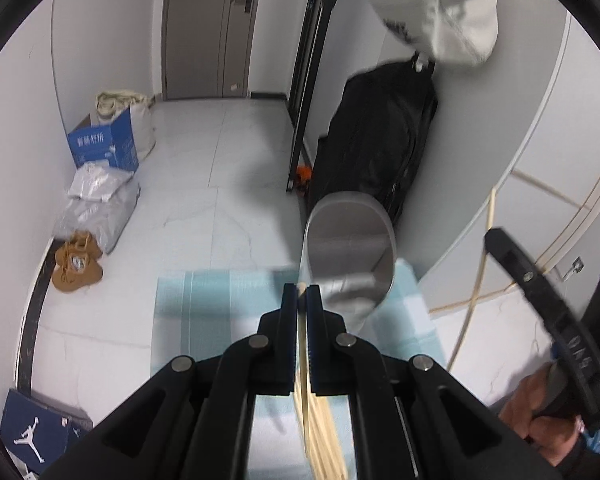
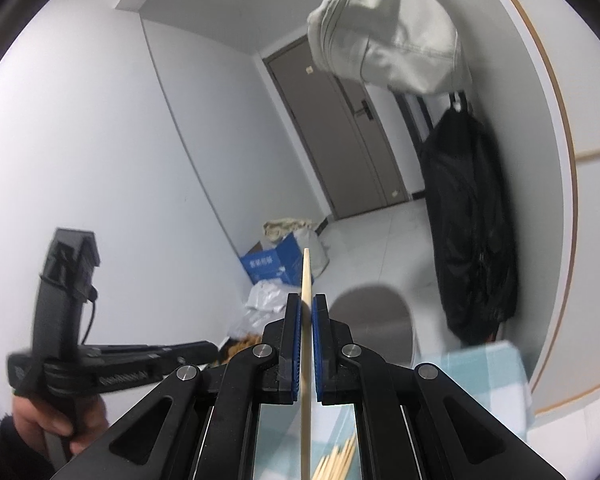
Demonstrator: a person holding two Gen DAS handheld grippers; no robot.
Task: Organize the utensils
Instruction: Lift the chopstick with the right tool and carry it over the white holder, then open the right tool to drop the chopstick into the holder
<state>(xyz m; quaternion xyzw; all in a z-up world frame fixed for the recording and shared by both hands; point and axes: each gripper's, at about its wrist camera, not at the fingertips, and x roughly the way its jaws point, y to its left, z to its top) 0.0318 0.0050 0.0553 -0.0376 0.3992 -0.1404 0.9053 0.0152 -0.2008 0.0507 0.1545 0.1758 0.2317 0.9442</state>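
Observation:
My left gripper (image 1: pixel 302 291) is shut on a pale wooden chopstick (image 1: pixel 301 360), whose tip just clears the blue pads. Under the jaws, several loose chopsticks (image 1: pixel 320 440) lie on the light blue checked tablecloth (image 1: pixel 204 304). A grey cylindrical holder (image 1: pixel 350 248) stands at the cloth's far edge, just right of the fingertips. My right gripper (image 2: pixel 307 300) is shut on a single chopstick (image 2: pixel 306 276) that sticks well past its fingertips. The chopstick pile (image 2: pixel 336 460) shows below it, and the grey holder (image 2: pixel 374 320) is ahead to the right.
A hand (image 1: pixel 540 412) holds the right tool at the lower right, and a hand (image 2: pixel 48 420) holds the left tool at the lower left. Beyond the table are a white tiled floor (image 1: pixel 220 168), a blue box (image 1: pixel 104 146), brown shoes (image 1: pixel 76 264), a hanging black coat (image 1: pixel 380 136) and a white bag (image 1: pixel 440 8).

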